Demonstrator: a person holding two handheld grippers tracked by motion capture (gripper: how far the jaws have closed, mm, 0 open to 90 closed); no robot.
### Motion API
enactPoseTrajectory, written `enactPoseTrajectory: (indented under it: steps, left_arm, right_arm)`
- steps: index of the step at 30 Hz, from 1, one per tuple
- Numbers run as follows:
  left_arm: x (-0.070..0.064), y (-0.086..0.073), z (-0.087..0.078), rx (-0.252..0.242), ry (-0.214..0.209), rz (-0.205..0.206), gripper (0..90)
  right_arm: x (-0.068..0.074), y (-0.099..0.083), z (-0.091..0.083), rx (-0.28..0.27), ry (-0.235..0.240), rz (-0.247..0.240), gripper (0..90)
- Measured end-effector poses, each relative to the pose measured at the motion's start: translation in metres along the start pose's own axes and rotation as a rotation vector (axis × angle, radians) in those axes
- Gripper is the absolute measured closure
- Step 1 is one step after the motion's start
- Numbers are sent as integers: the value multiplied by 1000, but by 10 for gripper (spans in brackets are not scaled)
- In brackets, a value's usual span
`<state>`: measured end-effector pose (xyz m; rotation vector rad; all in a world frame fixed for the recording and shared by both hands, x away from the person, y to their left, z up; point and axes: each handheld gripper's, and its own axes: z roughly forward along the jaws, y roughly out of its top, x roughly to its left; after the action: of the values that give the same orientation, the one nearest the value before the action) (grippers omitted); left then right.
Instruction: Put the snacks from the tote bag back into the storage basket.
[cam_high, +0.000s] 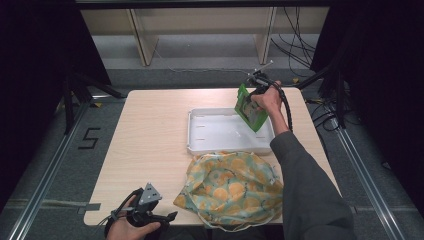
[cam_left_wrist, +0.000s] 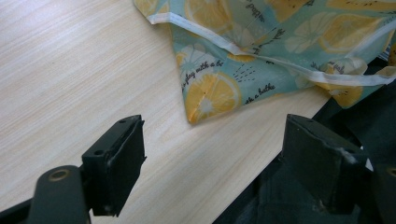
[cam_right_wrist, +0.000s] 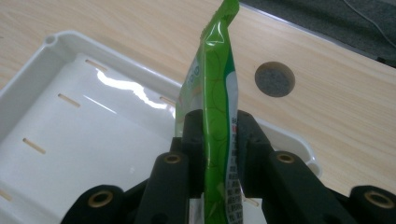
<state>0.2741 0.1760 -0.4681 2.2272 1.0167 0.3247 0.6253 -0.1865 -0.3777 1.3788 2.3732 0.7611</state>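
Note:
A green snack packet (cam_high: 249, 107) hangs above the right end of the white tray (cam_high: 200, 140), held by my right gripper (cam_high: 256, 92). In the right gripper view the packet (cam_right_wrist: 217, 88) stands edge-on, pinched between the two black jaws, with the tray (cam_right_wrist: 56, 51) below and behind it. My left gripper (cam_high: 167, 217) rests at the table's near edge, left of the lemon-print cloth bag (cam_high: 231, 186). Its jaws stand wide apart over bare wood, and a corner of the bag (cam_left_wrist: 210, 95) lies just beyond them.
The wooden table (cam_high: 150, 125) carries the tray in its middle and the bag at the near right. A round grey cable hole (cam_right_wrist: 275, 79) sits in the tabletop beyond the tray. Shelving legs and cables stand on the floor behind the table.

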Motion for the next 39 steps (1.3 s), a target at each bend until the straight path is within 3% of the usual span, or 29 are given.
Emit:
enactPoseTrajectory:
  steps: [1, 5, 8, 9, 10, 12, 13, 15, 18, 21, 31, 38, 39]
  left_arm:
    - [0, 0, 0, -3, -4, -4, 209]
    - [-1, 0, 0, 4, -2, 2, 209]
    - [0, 1, -1, 7, -8, 26, 209]
    - [0, 0, -1, 6, -8, 25, 209]
    - [0, 0, -1, 7, -8, 25, 209]
    - [-2, 0, 0, 5, -11, 2, 209]
    - [-2, 0, 0, 6, -15, 9, 209]
    - [-1, 0, -1, 1, -11, 19, 209]
    - [-1, 0, 0, -1, -12, 21, 209]
    - [-2, 0, 0, 0, -11, 23, 209]
    - [-3, 0, -1, -5, -12, 19, 210]
    - [-3, 1, -2, 3, -11, 40, 210]
    - [-3, 1, -2, 3, -11, 40, 210]
  right_arm:
    - [4, 1, 0, 9, -2, 53, 769]
    - [-1, 2, 3, -17, -17, 38, 769]
    - [1, 2, 5, -18, -24, 81, 769]
    - [-2, 2, 5, -26, -25, 52, 769]
    - [2, 2, 6, -25, -28, 96, 769]
    - [-1, 2, 6, -31, -13, 75, 768]
    - [-3, 2, 7, -29, -21, 69, 768]
    - [0, 1, 9, -25, -24, 110, 768]
    - [-6, 1, 13, -34, -19, 67, 768]
    - [-4, 1, 15, -30, -14, 96, 767]
    - [-4, -1, 21, -41, -13, 81, 760]
    - [-1, -8, 25, -23, 6, 153, 754]
    - [-7, -10, 27, -32, 5, 109, 753]
